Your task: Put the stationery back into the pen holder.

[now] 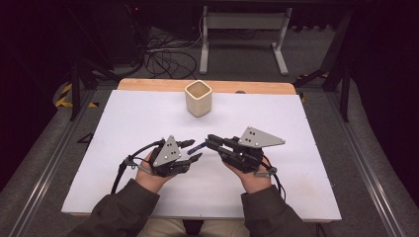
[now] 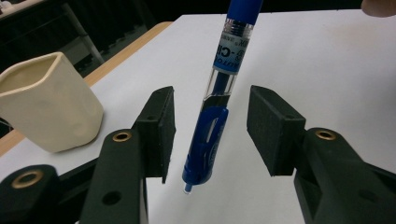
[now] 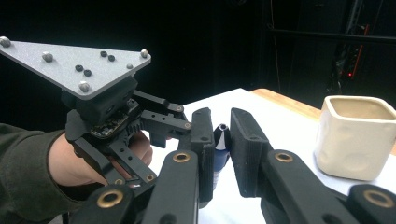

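A blue pen [image 1: 196, 147] with a clear barrel hangs above the white table between both grippers. My right gripper [image 1: 210, 141] is shut on one end of it; in the right gripper view the pen [image 3: 220, 140] sits pinched between the two pads. My left gripper [image 1: 196, 150] is open. In the left gripper view the pen [image 2: 218, 107] runs down the gap between the jaws, its clip end nearest the camera, touching neither pad. A cream square cup [image 1: 198, 98] stands upright at the back of the table, empty as far as I can see.
The white table [image 1: 123, 128] has a wooden strip along its far edge. A white metal frame [image 1: 242, 34] and loose cables [image 1: 165, 57] lie on the floor behind it. In the right gripper view, the cup [image 3: 357, 137] is to the right.
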`<action>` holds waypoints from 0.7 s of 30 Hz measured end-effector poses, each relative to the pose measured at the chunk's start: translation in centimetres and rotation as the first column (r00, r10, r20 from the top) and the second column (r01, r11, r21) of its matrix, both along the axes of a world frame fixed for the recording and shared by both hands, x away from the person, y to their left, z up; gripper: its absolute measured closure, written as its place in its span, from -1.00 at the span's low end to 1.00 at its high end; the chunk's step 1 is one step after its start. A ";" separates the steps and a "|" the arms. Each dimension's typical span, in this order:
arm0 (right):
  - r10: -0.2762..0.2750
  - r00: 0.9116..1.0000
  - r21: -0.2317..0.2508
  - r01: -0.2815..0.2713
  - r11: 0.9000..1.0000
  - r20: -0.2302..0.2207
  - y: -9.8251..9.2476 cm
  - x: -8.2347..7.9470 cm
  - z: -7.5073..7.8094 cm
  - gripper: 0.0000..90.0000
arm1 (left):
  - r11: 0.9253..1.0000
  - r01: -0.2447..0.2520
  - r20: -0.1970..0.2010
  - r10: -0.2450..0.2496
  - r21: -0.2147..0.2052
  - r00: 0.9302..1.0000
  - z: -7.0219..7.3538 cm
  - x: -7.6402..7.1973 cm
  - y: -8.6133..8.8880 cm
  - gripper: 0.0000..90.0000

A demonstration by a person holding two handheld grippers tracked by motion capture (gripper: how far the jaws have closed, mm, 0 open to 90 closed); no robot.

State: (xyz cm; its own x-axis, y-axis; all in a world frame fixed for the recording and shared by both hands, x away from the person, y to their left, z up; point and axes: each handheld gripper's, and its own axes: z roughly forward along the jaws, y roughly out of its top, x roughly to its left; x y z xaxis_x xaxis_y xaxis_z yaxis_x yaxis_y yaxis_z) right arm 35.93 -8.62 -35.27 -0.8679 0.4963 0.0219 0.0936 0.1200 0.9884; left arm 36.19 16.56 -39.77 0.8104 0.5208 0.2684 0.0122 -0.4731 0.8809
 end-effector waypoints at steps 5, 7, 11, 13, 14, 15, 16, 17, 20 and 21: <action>0.009 1.000 0.002 -0.009 1.000 -0.007 0.1 0.1 -0.1 0.79 | 1.000 -0.005 0.009 0.004 0.012 1.000 -0.2 0.0 -0.1 0.32; 0.011 1.000 0.003 -0.011 1.000 -0.010 0.1 0.1 -0.1 0.79 | 1.000 0.002 0.008 -0.002 0.016 1.000 -0.2 0.0 -0.1 0.40; 0.016 1.000 0.003 -0.016 1.000 -0.011 0.2 0.0 -0.1 0.79 | 1.000 0.007 0.006 -0.007 0.028 1.000 -0.3 -0.1 -0.3 0.58; 0.018 1.000 0.004 -0.018 1.000 -0.013 0.3 0.0 -0.1 0.79 | 0.999 0.010 0.006 -0.010 0.031 1.000 -0.4 -0.1 -0.3 0.67; 0.018 1.000 0.002 -0.018 1.000 -0.013 0.3 0.0 -0.2 0.79 | 0.999 0.011 0.005 -0.011 0.031 1.000 -0.4 -0.1 -0.4 0.68; 0.017 1.000 0.002 -0.017 1.000 -0.013 0.3 0.0 -0.2 0.79 | 0.999 0.014 0.009 -0.015 0.037 1.000 -0.4 -0.1 -0.4 0.69; 0.016 1.000 0.002 -0.016 1.000 -0.014 0.3 0.1 -0.2 0.79 | 0.999 0.016 0.009 -0.016 0.042 1.000 -0.4 -0.2 -0.4 0.70; 0.016 1.000 0.000 -0.016 1.000 -0.012 0.3 0.1 -0.2 0.79 | 0.999 0.013 0.009 -0.013 0.045 1.000 -0.4 -0.2 -0.5 0.71; 0.017 1.000 -0.005 -0.017 1.000 -0.011 0.2 0.3 -0.4 0.77 | 0.998 0.008 0.005 -0.008 0.061 1.000 -0.4 -0.2 -0.6 0.72; 0.014 1.000 -0.009 -0.014 1.000 -0.008 0.2 0.3 -0.4 0.77 | 0.998 0.009 0.001 -0.009 0.062 1.000 -0.5 -0.1 -0.7 0.73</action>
State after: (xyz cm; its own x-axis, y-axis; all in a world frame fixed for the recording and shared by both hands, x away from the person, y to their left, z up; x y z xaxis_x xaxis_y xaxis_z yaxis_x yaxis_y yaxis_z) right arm 36.24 -8.43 -35.71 -0.8748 0.4839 0.0239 0.0991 0.1305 0.9865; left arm 36.04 15.87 -40.23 0.8147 0.4955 0.3011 0.0063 -0.5267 0.8500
